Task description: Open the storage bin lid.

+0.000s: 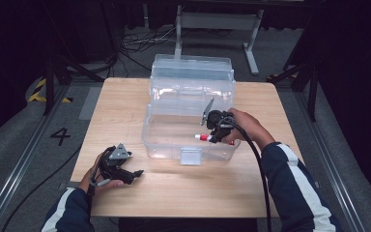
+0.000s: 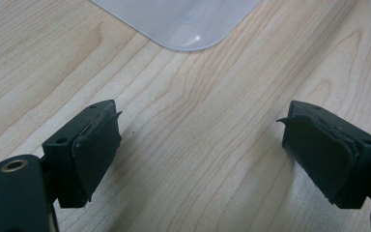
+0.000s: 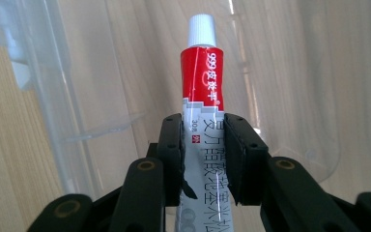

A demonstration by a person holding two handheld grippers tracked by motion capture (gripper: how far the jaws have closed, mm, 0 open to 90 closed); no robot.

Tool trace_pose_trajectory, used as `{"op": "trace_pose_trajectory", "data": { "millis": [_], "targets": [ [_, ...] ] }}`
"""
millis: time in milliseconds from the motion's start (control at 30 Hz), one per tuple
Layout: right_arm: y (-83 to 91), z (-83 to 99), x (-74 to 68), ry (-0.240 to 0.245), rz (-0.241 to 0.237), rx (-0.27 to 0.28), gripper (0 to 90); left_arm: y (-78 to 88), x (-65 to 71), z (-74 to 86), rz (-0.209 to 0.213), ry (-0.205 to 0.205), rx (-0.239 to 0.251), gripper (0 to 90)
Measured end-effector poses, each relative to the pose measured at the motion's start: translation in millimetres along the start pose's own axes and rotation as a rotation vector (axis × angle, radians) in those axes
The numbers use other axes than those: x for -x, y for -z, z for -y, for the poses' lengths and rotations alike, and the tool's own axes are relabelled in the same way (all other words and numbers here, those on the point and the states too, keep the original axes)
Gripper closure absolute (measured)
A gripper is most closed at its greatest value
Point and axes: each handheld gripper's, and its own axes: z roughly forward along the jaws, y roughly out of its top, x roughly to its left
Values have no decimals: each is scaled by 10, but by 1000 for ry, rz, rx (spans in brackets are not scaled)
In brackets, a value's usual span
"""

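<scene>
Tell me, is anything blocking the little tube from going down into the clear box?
Nothing visible does. The right gripper holds the red-and-white tube inside the open clear box, with just bare box floor under it.

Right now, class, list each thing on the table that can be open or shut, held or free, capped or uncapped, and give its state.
Clear box: open, lid swung back, resting on the table.
Tube: white cap on, clamped between the right tongs, over the box's inside.
Right tongs: shut on the tube.
Left tongs: open, nothing between them, low over the bare table beside the box.
</scene>
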Motion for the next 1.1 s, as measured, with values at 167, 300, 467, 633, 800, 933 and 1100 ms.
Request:
{"op": "trace_pose_trajectory", "data": {
  "millis": [167,300,467,633,800,933,1100],
  "targets": [
    [-46,23,4,8,-8,-4,704,0,0,0,0,0,0,137],
    [-66,46,28,9,-23,4,703,0,0,0,0,0,0,137],
    [-94,57,32,16,-33,0,703,0,0,0,0,0,0,137],
    [-127,66,39,11,-41,-10,702,0,0,0,0,0,0,137],
    [-146,59,28,16,-47,-11,701,0,0,0,0,0,0,137],
    [-151,57,28,16,-47,-12,698,0,0,0,0,0,0,137],
    [-141,62,40,8,-41,-7,686,0,0,0,0,0,0,137]
  ]
}}
